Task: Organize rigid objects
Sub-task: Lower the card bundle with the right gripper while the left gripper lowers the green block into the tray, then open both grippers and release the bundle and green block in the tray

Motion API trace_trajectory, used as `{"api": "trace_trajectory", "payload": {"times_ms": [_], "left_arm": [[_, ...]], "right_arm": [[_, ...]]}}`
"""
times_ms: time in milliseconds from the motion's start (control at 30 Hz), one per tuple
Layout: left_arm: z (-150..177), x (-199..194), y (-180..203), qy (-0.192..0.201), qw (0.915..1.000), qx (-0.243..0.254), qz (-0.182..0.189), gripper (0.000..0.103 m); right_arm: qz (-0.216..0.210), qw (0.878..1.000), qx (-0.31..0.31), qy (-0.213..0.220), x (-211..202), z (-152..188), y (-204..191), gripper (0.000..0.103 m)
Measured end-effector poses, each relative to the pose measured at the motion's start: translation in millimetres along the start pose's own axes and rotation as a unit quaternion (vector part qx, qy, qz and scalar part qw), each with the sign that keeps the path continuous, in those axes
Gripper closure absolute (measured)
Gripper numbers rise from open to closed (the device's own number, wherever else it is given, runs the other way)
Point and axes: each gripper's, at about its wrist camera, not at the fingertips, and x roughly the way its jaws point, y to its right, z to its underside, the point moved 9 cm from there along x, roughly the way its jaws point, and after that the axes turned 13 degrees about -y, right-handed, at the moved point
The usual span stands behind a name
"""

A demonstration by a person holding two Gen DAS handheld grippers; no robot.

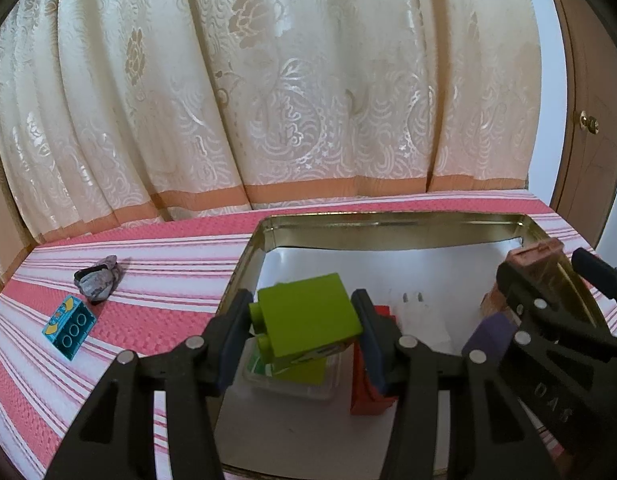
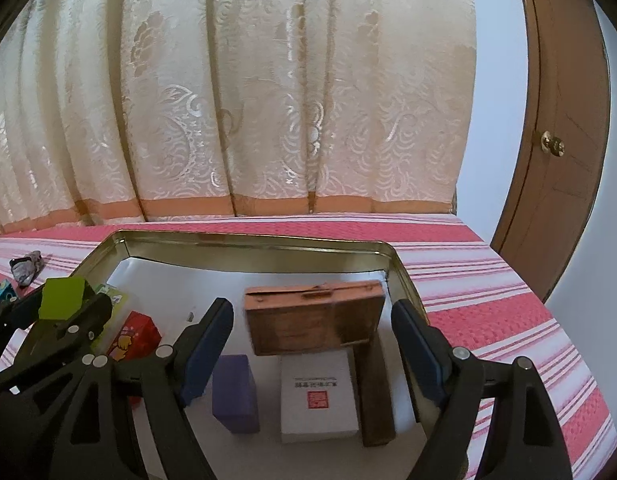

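Observation:
My left gripper (image 1: 304, 320) is shut on a lime green toy brick (image 1: 308, 320) and holds it above the metal tin (image 1: 388, 220), over a clear plastic box (image 1: 292, 384) and beside a red box (image 1: 368, 396). My right gripper (image 2: 312, 332) is open over the tin (image 2: 248, 240). A brown wooden box (image 2: 312, 316) stands on edge between its fingers, not gripped. Below lie a purple block (image 2: 234, 392), a white box (image 2: 316, 396) and a dark wooden bar (image 2: 374, 396). The left gripper with the green brick (image 2: 62, 298) shows at the left.
A teal toy brick (image 1: 70, 330) and a grey stone (image 1: 98, 280) lie on the pink striped cloth (image 1: 168, 264) left of the tin. A cream curtain hangs behind. A brown door with a brass knob (image 2: 552, 144) stands at the right.

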Motion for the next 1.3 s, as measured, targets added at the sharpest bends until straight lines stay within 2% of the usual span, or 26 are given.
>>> {"api": "trace_trajectory", "payload": {"times_ms": [100,167,300,333,400,500,733,933,1167,1300], "left_arm": [[1,3,3,-0.010,0.9999,0.006,0.006,0.051],[2,4,1,-0.011,0.9999,-0.001,0.000,0.040],[2,-1,-6,0.000,0.9996,-0.021,0.016,0.003],[2,-5,-7,0.010,0.9995,-0.024,0.019,0.001],[1,-14,-6,0.034,0.9989,-0.022,0.021,0.001],[0,-20,-3,0.048,0.9985,-0.012,0.022,0.001],[1,-21,-11,0.046,0.9981,-0.029,0.030,0.000],[5,-23,-16,0.046,0.9976,-0.038,0.035,0.001],[3,-36,-29,0.086,0.9958,-0.032,-0.008,0.001],[5,-42,-35,0.098,0.9945,-0.034,-0.009,0.000]], "right_arm": [[-0.010,1.000,-0.005,0.001,0,0,-4,0.019],[-0.011,1.000,-0.001,0.004,-1,0,-2,0.019],[-0.017,0.999,0.039,0.029,-11,-2,11,0.019],[-0.019,0.998,0.053,0.042,-15,-3,16,0.018],[-0.017,0.995,0.073,0.061,-21,-6,25,0.012],[-0.015,0.993,0.095,0.073,-25,-8,34,0.011],[-0.031,0.992,0.107,0.063,-20,-6,35,0.011],[-0.040,0.990,0.105,0.086,-29,-5,34,0.011],[-0.037,0.987,0.102,0.122,-45,-4,33,0.011],[-0.026,0.986,0.092,0.135,-51,-4,28,0.011]]}}
